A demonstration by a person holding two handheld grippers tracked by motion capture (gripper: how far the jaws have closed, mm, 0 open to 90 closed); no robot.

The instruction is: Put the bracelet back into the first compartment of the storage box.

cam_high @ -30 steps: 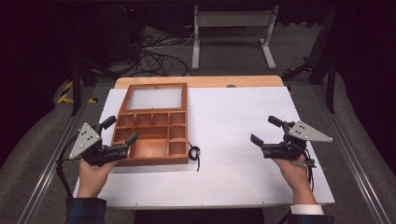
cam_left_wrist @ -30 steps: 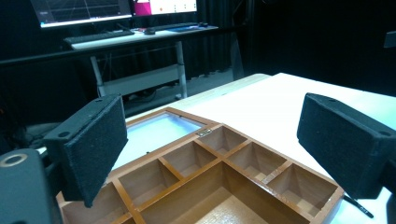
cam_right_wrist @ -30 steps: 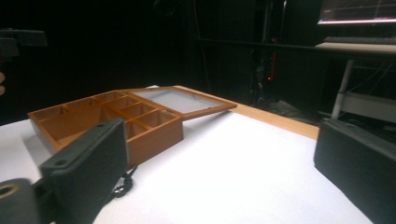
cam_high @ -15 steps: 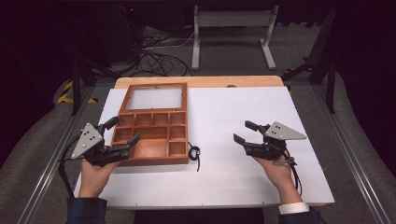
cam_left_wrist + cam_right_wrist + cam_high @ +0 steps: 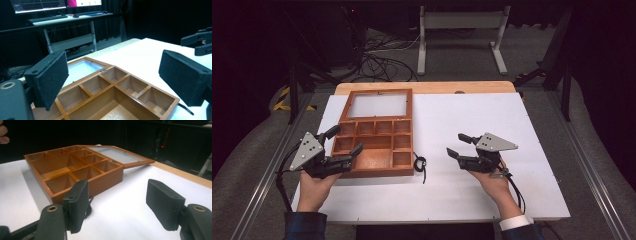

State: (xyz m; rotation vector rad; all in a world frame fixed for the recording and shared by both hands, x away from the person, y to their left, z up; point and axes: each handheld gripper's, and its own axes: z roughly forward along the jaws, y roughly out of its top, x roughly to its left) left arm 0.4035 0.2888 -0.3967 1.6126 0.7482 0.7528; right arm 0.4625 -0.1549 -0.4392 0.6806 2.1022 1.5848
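1. One black cord [image 5: 421, 165] lay on the white table [image 5: 492, 115], touching the wooden box [image 5: 377, 135]'s right side.
2. The right gripper [image 5: 458, 145], jaws apart and just narrowed around nothing, was nearer; the cord lay to its left.
3. The left gripper [image 5: 346, 140] gaped over the box's near-left corner.

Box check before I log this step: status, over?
Left gripper open at box corner. Right gripper open, empty, jaws just narrowed. Black cord lies beside box.
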